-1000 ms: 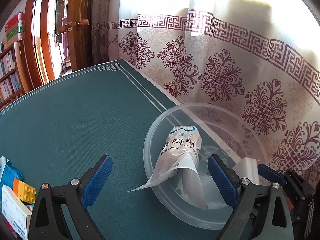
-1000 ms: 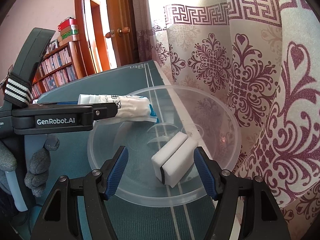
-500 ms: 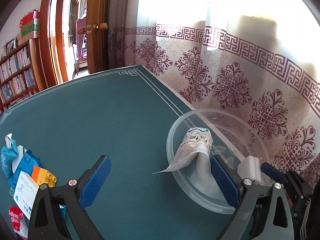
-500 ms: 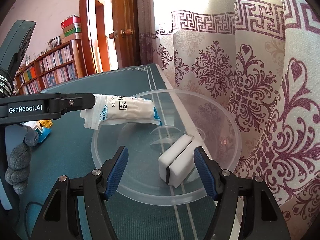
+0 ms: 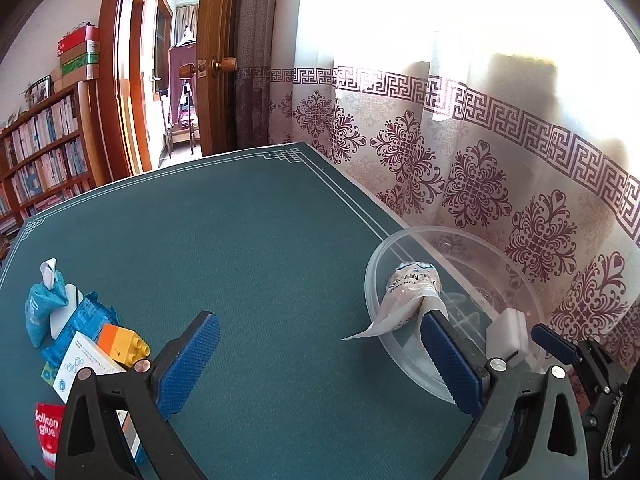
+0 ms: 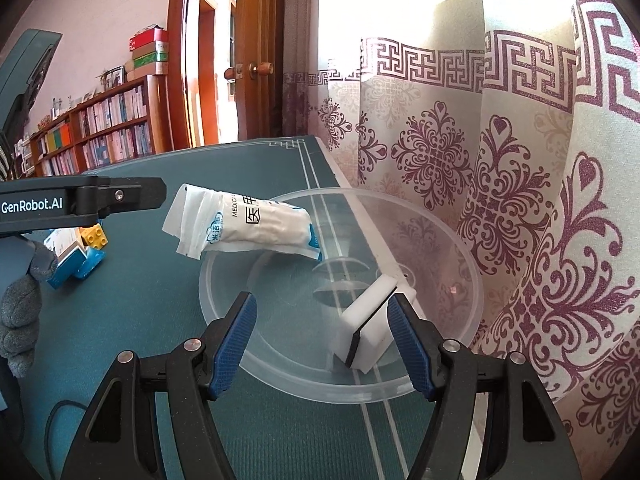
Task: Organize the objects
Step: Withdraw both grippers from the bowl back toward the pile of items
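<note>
My left gripper [image 5: 320,364] is released over the bench [image 5: 248,248]; the packet [image 6: 244,226] leans on the bowl [image 6: 448,240] rim (sponge [image 6: 370,326] inside). My right gripper [image 6: 324,344] is released too.

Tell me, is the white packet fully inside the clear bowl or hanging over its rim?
Hanging over. The white packet leans on the clear bowl rim, its crimped end sticking out above the table.

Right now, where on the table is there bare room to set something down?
The green mat is bare between the clear bowl and the left pile by the toy brick. The bowl holds a swab packet and sponge.
</note>
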The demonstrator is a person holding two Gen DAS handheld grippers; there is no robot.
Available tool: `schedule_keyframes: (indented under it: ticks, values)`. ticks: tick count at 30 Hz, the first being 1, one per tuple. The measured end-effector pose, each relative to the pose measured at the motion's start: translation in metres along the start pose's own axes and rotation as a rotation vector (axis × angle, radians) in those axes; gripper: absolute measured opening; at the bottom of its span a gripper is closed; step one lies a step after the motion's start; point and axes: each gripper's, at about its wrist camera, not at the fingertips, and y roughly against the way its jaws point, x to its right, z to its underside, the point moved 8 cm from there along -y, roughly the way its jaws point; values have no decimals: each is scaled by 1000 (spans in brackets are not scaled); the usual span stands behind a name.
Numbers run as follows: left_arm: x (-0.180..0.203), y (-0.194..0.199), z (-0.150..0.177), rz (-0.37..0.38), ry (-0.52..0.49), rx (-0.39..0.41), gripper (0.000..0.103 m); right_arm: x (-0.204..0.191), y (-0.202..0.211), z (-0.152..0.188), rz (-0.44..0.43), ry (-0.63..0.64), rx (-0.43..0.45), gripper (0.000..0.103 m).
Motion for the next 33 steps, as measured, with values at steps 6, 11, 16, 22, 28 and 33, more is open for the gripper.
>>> schedule_keyframes:
  ticks: [6,11,16,22,28,33]
  values:
    - [-5,-2,7,-7,12,-17,102,-3,0,0,-10,4,-1,69]
    - [3,-11,8,-18,-22,-18,102,-4,-1,1,-14,4,-1,69]
    - [2,-31,4,-52,-45,-32,102,-4,0,1,-21,-1,3,69]
    - [6,-55,2,-67,-67,-58,102,-2,0,0,-24,-6,5,69]
    - [12,-77,-12,-74,-77,-66,102,1,-2,0,-24,-16,-2,69]
    - [18,-86,-10,-63,-103,-97,102,2,-3,0,-24,-18,-5,69]
